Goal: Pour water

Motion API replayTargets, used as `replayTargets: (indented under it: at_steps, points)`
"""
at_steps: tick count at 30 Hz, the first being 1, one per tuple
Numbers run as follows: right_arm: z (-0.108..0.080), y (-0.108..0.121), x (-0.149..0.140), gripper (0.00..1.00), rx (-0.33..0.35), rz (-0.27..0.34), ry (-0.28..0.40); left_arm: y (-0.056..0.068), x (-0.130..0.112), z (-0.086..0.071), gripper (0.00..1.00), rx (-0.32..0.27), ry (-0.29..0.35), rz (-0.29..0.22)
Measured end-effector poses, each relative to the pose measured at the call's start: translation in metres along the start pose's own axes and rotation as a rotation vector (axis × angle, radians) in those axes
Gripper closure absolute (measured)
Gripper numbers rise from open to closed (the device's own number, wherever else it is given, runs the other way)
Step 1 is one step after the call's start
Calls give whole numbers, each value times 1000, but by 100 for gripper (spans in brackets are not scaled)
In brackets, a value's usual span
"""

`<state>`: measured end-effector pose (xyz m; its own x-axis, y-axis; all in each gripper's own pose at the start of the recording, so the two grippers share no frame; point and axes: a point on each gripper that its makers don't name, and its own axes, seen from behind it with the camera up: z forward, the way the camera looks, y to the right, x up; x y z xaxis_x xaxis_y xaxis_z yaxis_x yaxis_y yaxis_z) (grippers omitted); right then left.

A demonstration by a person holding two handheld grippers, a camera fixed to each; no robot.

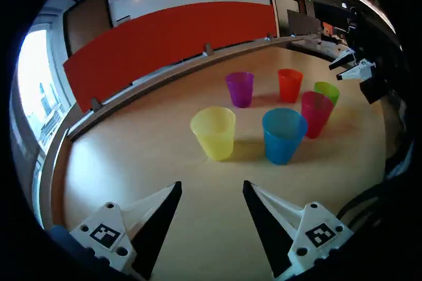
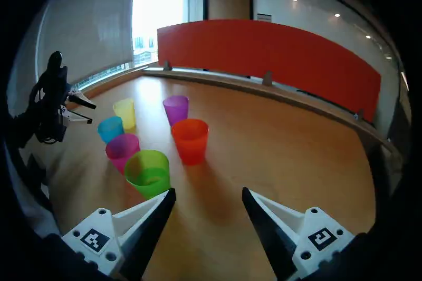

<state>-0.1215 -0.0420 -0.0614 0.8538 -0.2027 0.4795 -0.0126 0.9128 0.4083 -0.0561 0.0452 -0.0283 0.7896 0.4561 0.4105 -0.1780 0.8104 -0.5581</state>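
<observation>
The left gripper (image 1: 211, 196) is hovering over the near part of the table (image 1: 132, 175), its fingers spreading wide and gripping nothing. Just ahead of it, a yellow cup (image 1: 213, 133) and a blue cup (image 1: 283, 136) are standing side by side, close but apart. Behind the blue one a pink cup (image 1: 315, 114) is standing, with a green cup (image 1: 327, 92) just beyond it, partly hidden. Farther back, a purple cup (image 1: 240, 89) and an orange cup (image 1: 289, 85) are sitting next to each other. All six are standing upright, long axes vertical, open mouths pointing up, clustered well away from the far edge. The right gripper (image 2: 208, 202) is hanging near the green cup on the opposite side, its fingers likewise wide and empty. A red screen (image 1: 169, 44) is running along the table's far edge.
</observation>
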Motion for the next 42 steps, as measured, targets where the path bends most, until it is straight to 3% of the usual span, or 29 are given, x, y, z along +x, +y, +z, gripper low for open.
replayTargets:
  at_steps: [19,27,42]
  points:
    - [-4,38,27,3,-213,100,101,-34,15,-18,14,180,120,-140]
    - [-4,47,42,3,-252,188,162,-48,15,-26,14,232,167,-232]
    - [-12,51,84,3,-358,238,310,-71,43,-50,14,332,288,-302]
